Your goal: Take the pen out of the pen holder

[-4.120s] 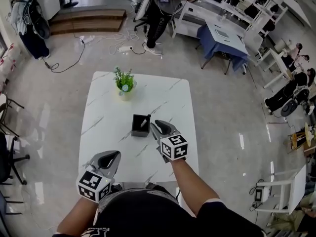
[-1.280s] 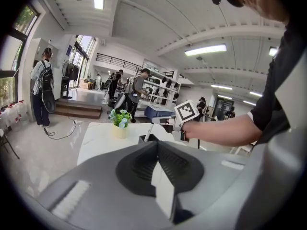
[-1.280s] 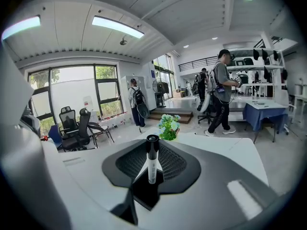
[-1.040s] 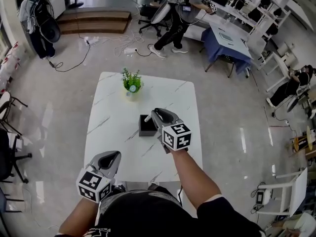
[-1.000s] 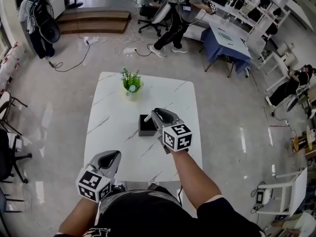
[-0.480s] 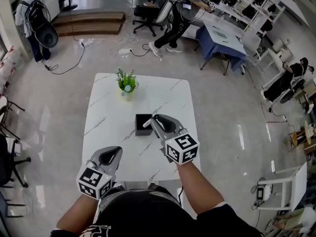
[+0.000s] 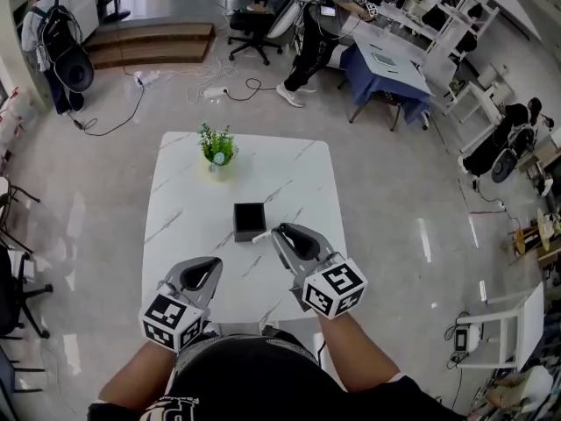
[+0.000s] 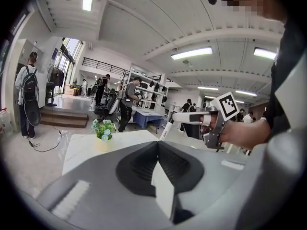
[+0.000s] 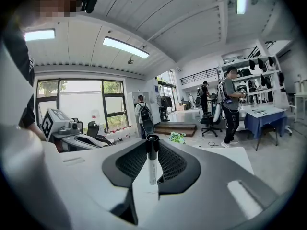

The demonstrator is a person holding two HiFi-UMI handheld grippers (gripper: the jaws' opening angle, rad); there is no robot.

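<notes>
A person stands at the near edge of a white marble table (image 7: 184, 191), holding a two-jaw gripper in each hand. The right gripper (image 7: 277, 235) is pinched shut on a pen (image 9: 152, 169), which has a white barrel and a black cap. In the right gripper view the pen stands upright between the jaws, cap end up. From above, the pen pokes out to the left of the jaw tips and hangs over the tabletop, just beside the near right corner of the pen holder (image 7: 250, 221) and fully outside it. The holder is a small black square box sitting near the middle of the table. The left gripper (image 7: 210, 267) hovers over the near left part of the table, well apart from the holder, its jaws pressed together with nothing between them. A small potted plant (image 7: 216, 146) with green leaves stands at the far side of the table. Beyond it, a person with a backpack (image 7: 48, 38) stands on the shiny floor.
</notes>
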